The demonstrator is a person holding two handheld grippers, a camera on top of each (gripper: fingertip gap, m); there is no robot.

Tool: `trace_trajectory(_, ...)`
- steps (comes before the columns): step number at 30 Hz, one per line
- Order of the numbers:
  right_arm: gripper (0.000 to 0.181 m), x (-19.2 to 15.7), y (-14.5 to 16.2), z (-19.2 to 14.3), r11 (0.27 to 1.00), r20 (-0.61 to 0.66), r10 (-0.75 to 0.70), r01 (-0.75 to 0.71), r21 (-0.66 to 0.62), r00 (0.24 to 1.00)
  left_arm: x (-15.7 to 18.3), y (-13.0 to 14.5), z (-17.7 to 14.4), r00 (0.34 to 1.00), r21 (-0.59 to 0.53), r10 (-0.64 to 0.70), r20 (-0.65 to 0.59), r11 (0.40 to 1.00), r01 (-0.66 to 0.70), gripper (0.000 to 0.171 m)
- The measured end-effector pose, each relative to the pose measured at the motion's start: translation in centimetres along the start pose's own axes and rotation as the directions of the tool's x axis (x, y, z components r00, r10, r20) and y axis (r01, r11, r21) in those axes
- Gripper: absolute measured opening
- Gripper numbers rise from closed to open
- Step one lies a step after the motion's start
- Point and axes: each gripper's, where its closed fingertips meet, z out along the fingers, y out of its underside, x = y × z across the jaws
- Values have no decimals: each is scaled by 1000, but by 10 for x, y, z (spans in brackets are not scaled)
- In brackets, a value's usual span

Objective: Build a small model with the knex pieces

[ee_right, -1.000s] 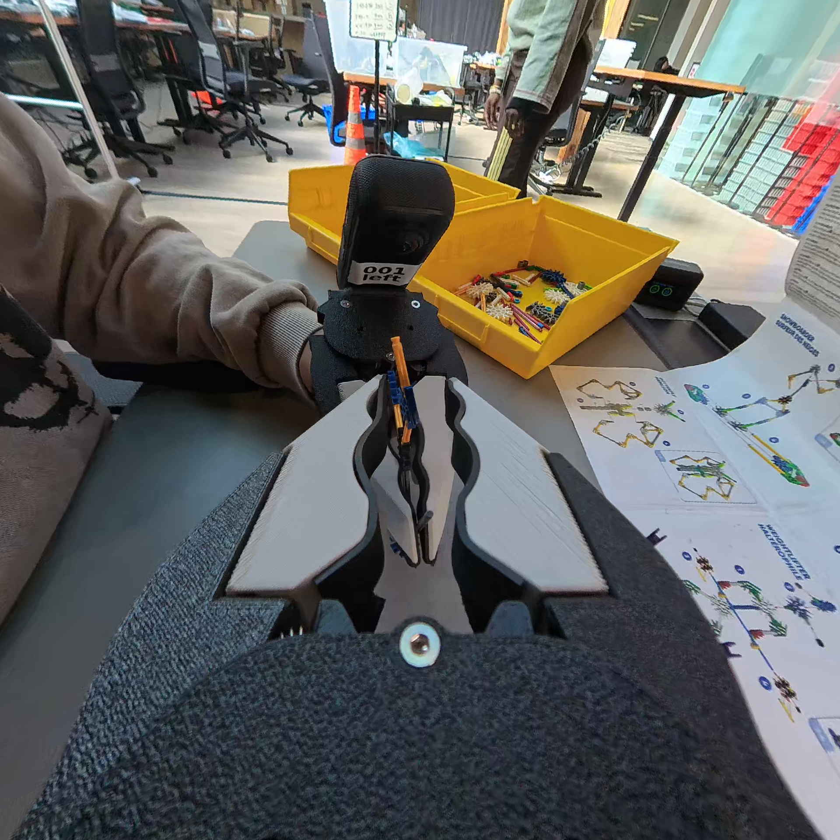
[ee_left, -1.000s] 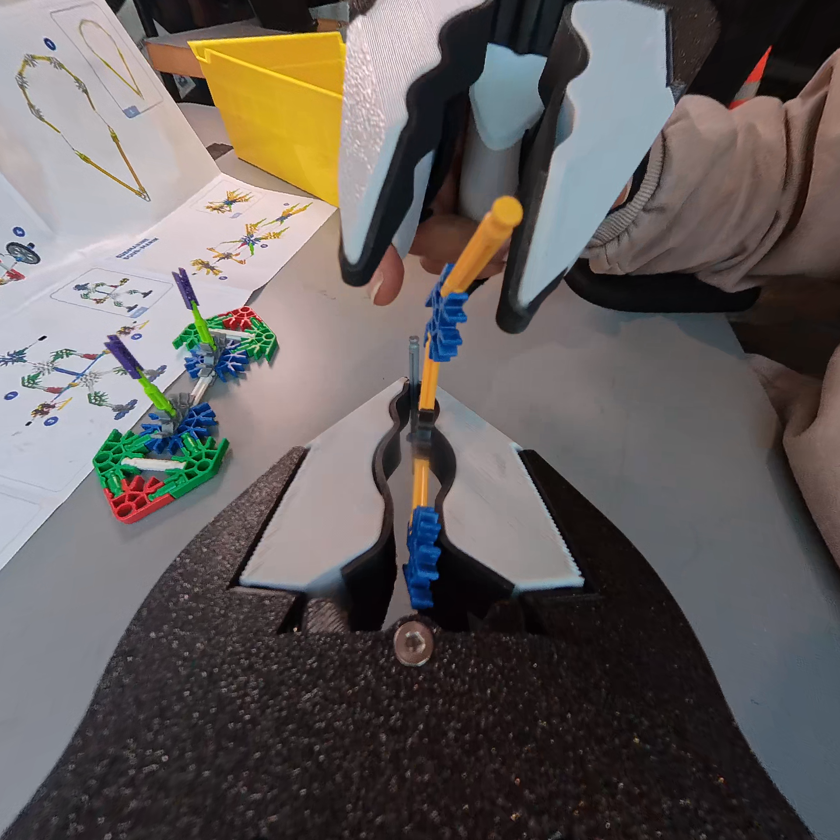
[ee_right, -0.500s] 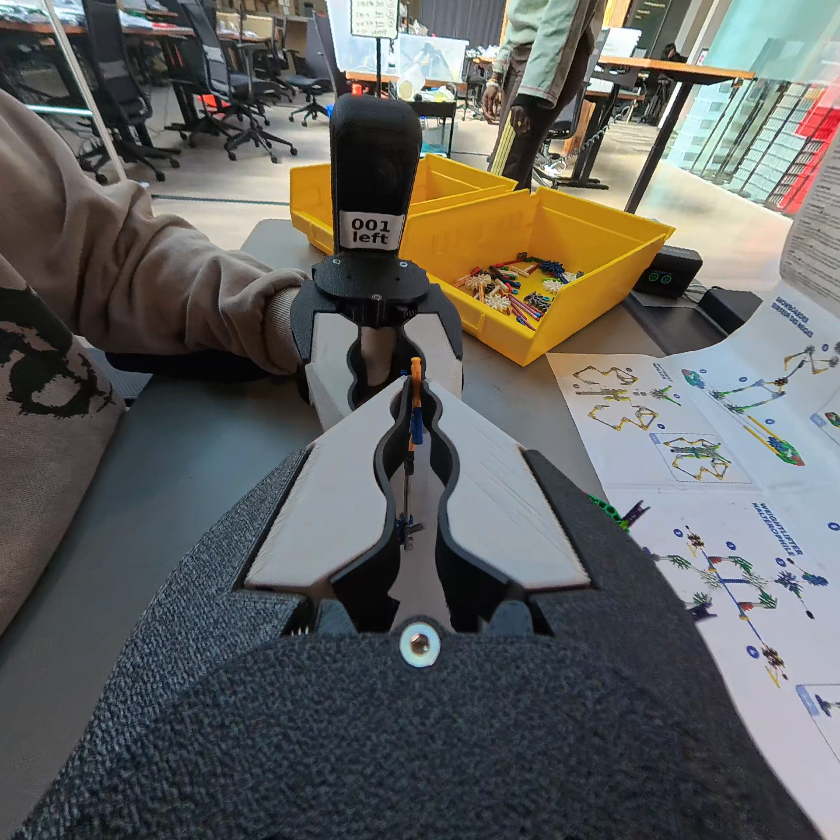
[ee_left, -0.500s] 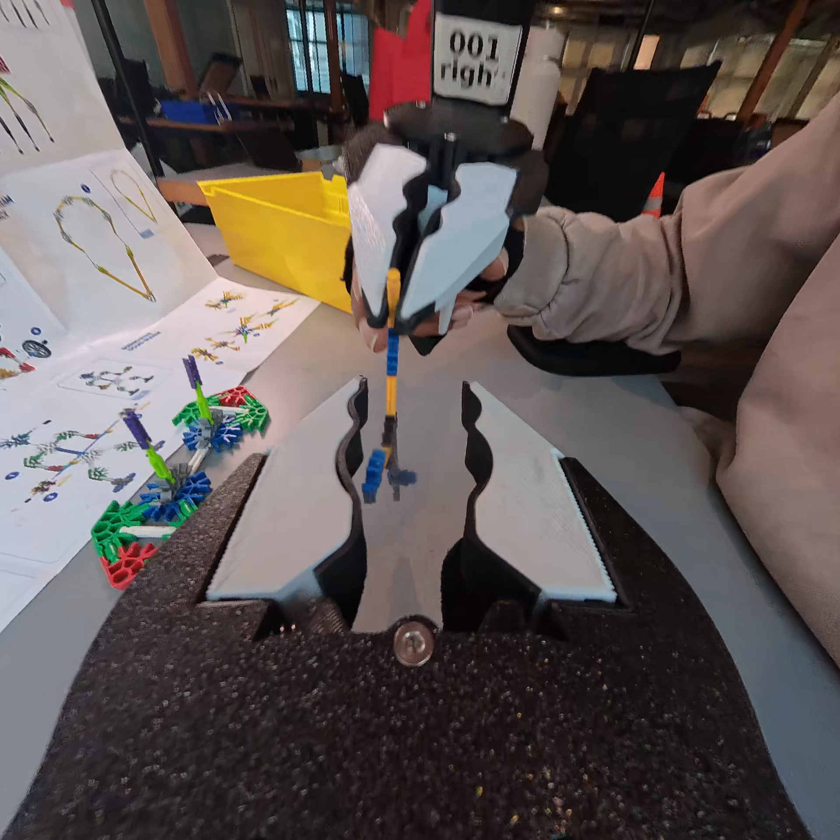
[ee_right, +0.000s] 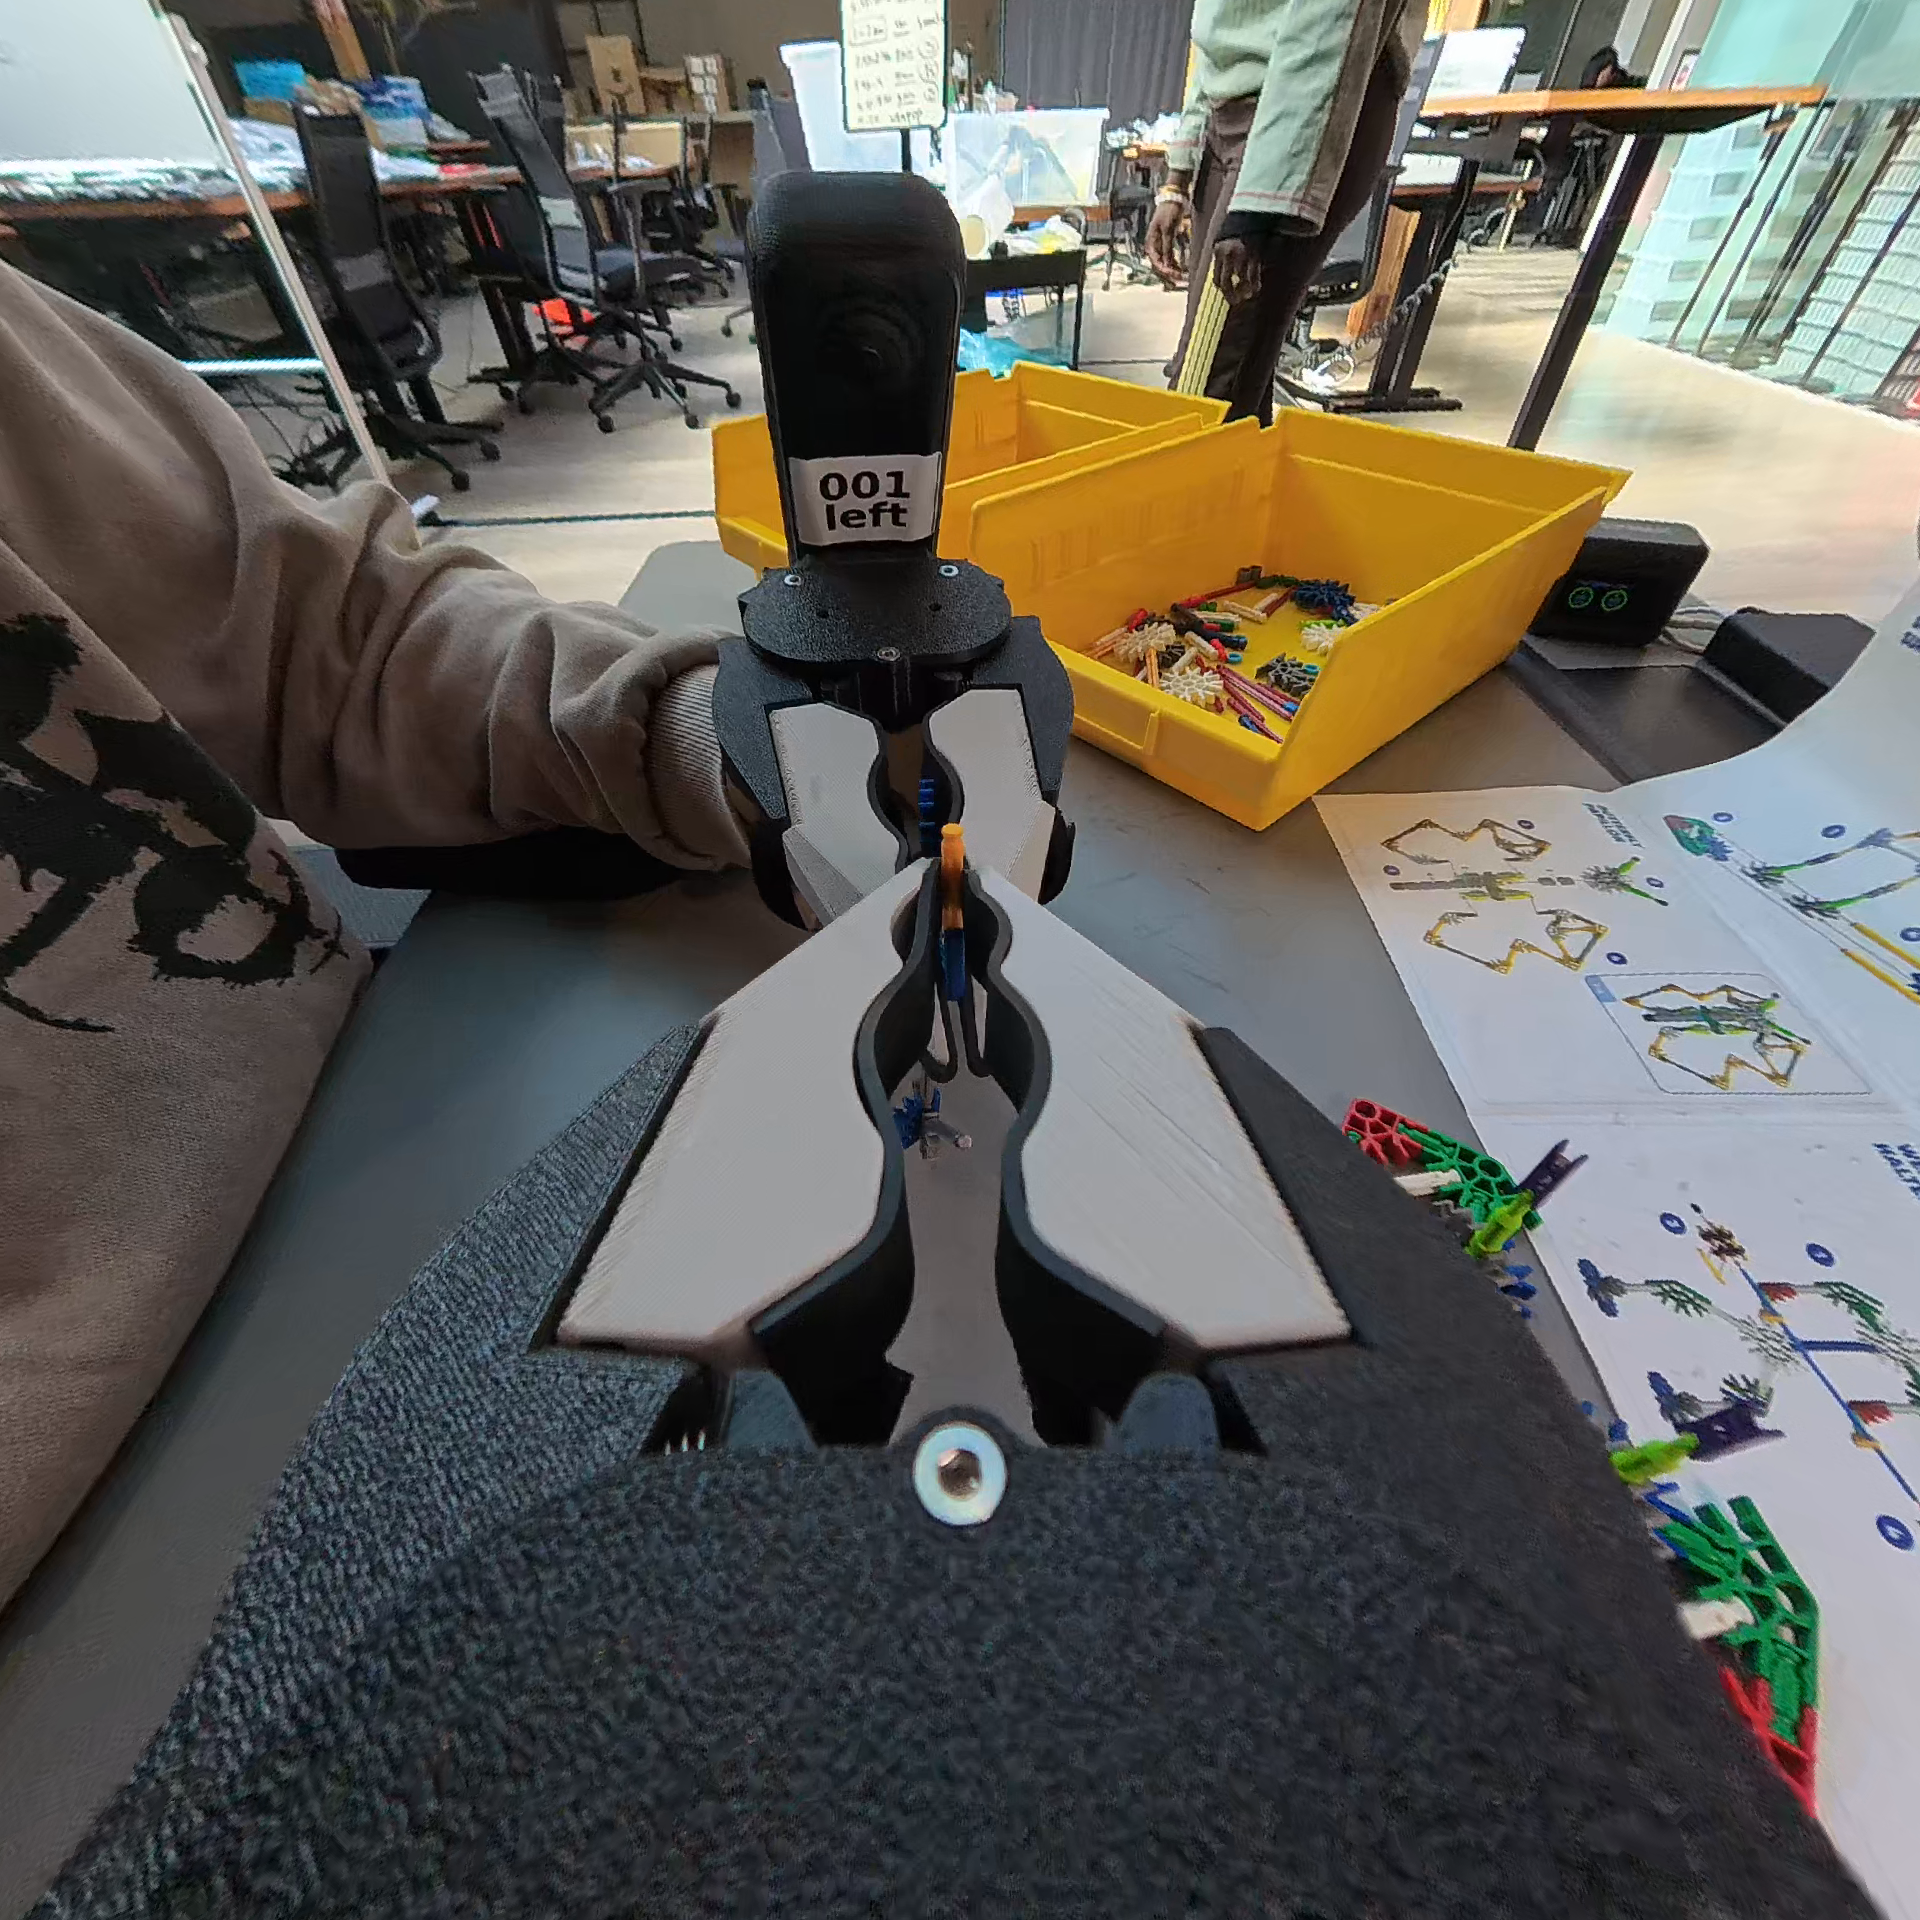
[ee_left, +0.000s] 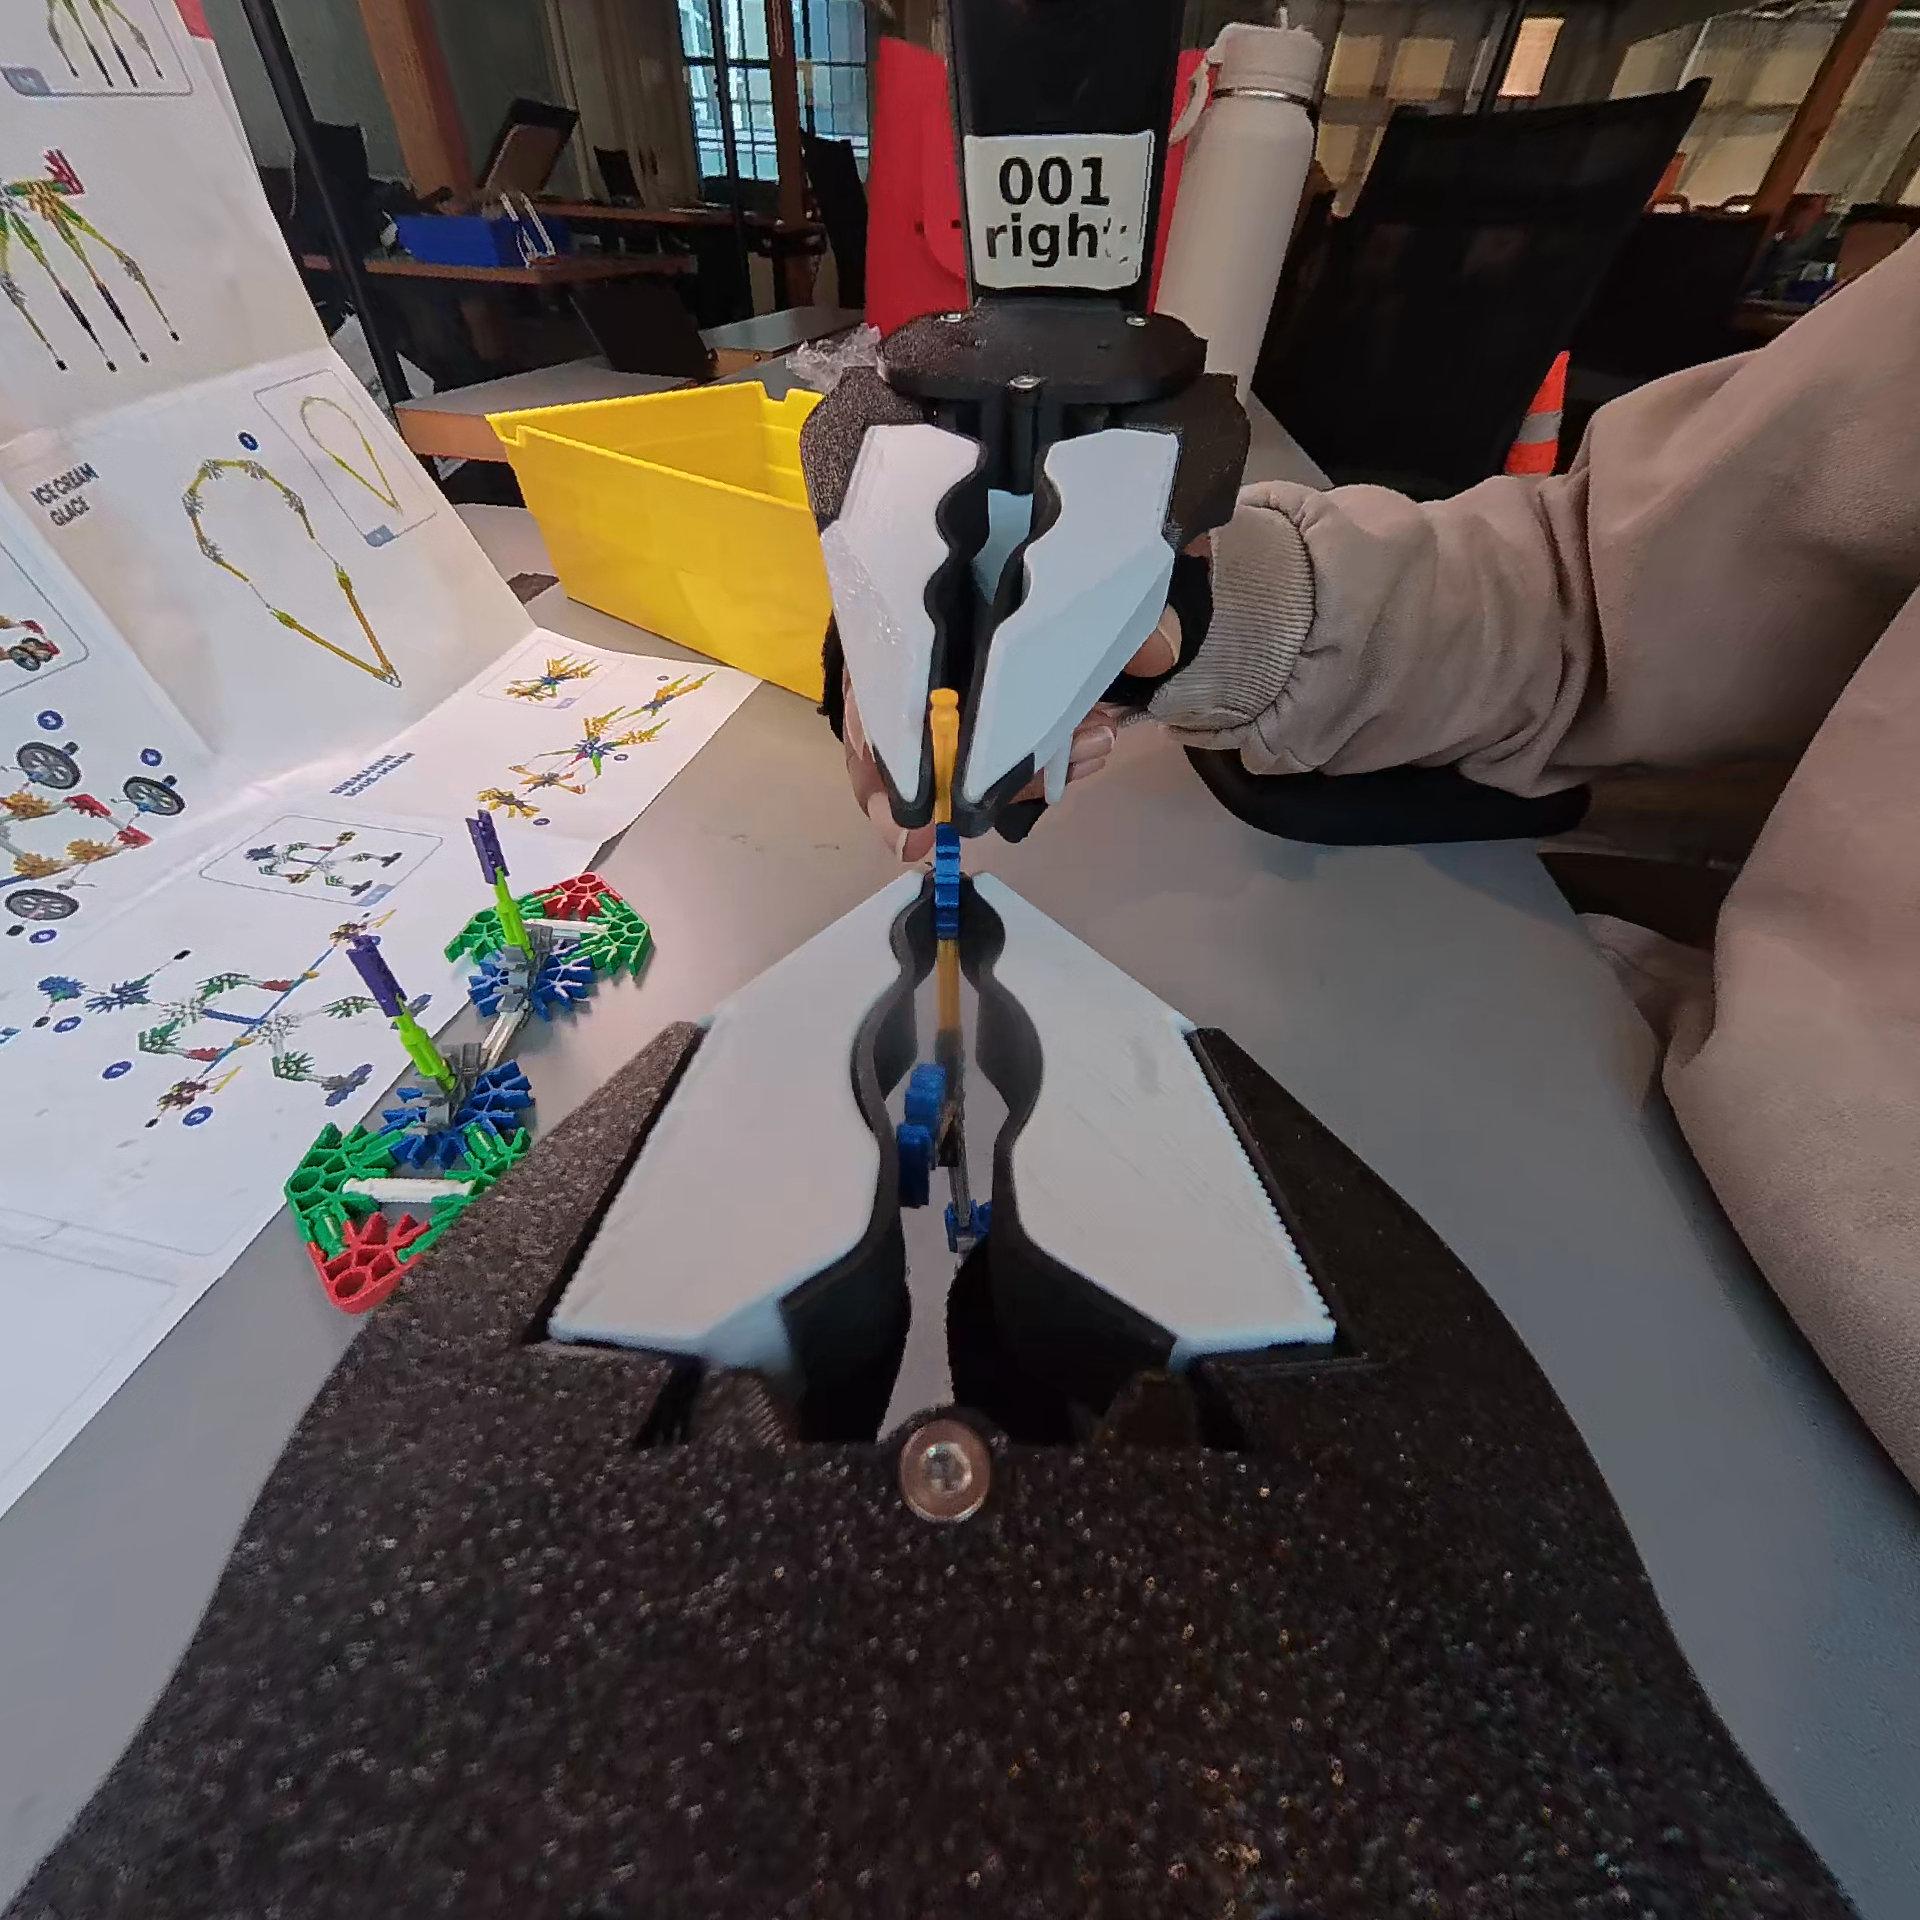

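A yellow rod [ee_left: 948, 987] carrying blue snowflake connectors [ee_left: 914, 1132] and a grey end piece hangs between the two grippers above the grey table [ee_left: 1299, 987]. My left gripper [ee_left: 945, 883] is shut on it at the upper blue connector. My right gripper [ee_left: 940, 816] faces it from above and is shut on the rod's top end. In the right wrist view, the right gripper [ee_right: 951, 878] pinches the orange-yellow rod [ee_right: 951, 904], and the left gripper [ee_right: 923, 821] is tip to tip with it. The rod's lower part dangles between the left fingers.
Two built green, red and blue pieces [ee_left: 540, 956] [ee_left: 405, 1174] lie on the paper instruction sheet [ee_left: 260, 831] at left. A yellow bin [ee_right: 1434, 644] with several loose parts stands behind. A person's sleeve [ee_left: 1558, 582] is at right. A person stands far back [ee_right: 1288, 156].
One second ago the left gripper held the rod and the right was open. Half a second ago the right held it and the left was open. Now the left has closed on it too.
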Motion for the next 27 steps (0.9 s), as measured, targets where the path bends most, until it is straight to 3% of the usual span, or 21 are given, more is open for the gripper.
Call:
trace_trajectory(12, 11, -6, -1, 1, 997, 2, -73, 73, -13, 997, 3, 6, 2, 1000, -33, 14, -14, 999, -14, 1)
trace_trajectory(16, 2, -4, -2, 0, 996, -18, -91, 91, -12, 996, 4, 6, 3, 1000, -37, 21, -16, 999, -21, 1)
trace_trajectory(24, 2, -6, -3, 0, 998, 4, -70, 70, 4, 998, 7, 3, 2, 999, -9, 41, -17, 999, -42, 2)
trace_trajectory(27, 2, -5, -1, 0, 998, 0, -66, 66, -1, 998, 8, -2, 1, 999, 21, 44, -22, 999, -43, 9)
